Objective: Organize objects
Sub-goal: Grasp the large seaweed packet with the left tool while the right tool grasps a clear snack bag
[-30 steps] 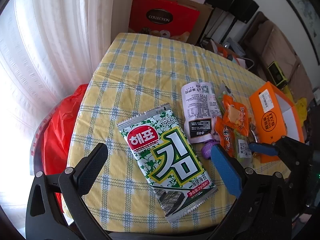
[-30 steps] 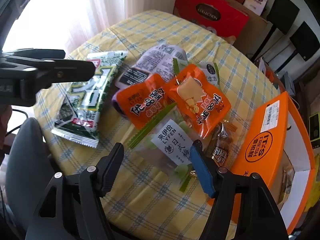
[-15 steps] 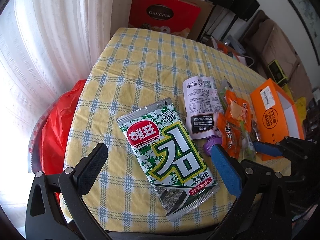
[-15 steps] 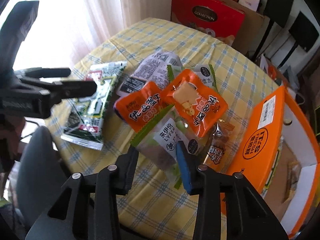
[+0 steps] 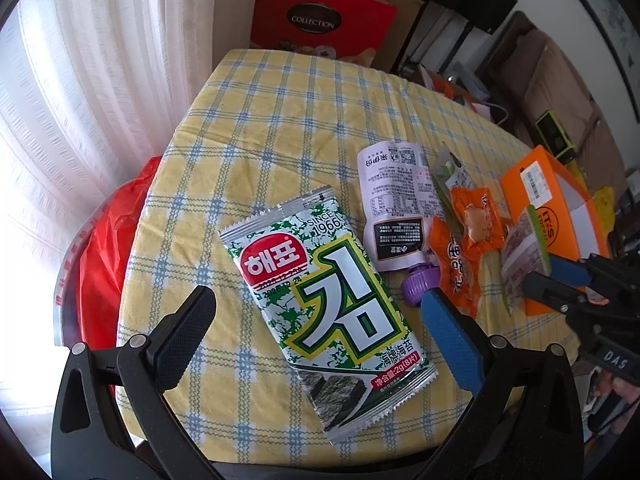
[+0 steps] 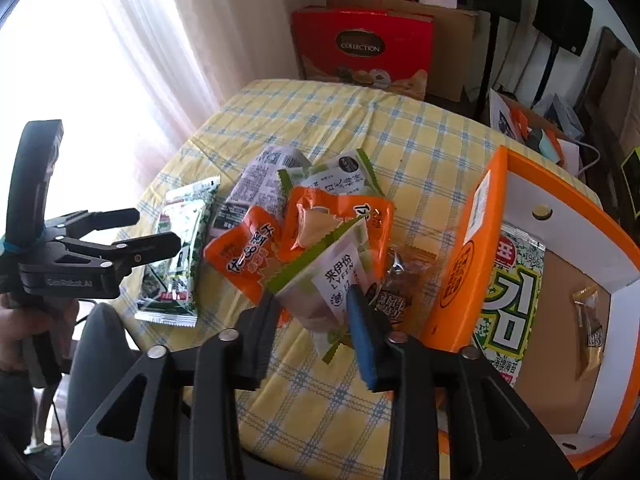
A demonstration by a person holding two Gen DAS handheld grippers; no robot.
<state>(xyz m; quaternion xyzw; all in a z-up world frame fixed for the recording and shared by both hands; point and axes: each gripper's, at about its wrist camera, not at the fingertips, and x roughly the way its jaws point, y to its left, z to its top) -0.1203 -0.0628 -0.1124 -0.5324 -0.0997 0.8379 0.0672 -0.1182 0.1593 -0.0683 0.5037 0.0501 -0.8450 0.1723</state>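
My right gripper (image 6: pixel 316 320) is shut on a clear snack packet with green edges (image 6: pixel 324 276) and holds it lifted above the table, left of the open orange box (image 6: pixel 460 264). The packet also shows in the left wrist view (image 5: pixel 524 252). My left gripper (image 5: pixel 316 320) is open and empty, hovering over a green and white seaweed packet (image 5: pixel 332 312) lying flat on the yellow checked tablecloth (image 5: pixel 280 120). Two orange snack packets (image 6: pixel 256 256) and a white pouch with a purple cap (image 5: pixel 396 204) lie between the seaweed packet and the box.
The orange box holds another seaweed packet (image 6: pixel 508 296) and a small brown wrapped snack (image 6: pixel 588 316). A brown wrapped snack (image 6: pixel 400 284) lies beside the box. A red bag (image 5: pixel 104 248) hangs off the table's left edge. A red gift box (image 6: pixel 360 48) stands behind the table.
My right gripper closed on the green-edged packet and lifted it off the pile. My left gripper stayed open above the seaweed packet, shifting only slightly.
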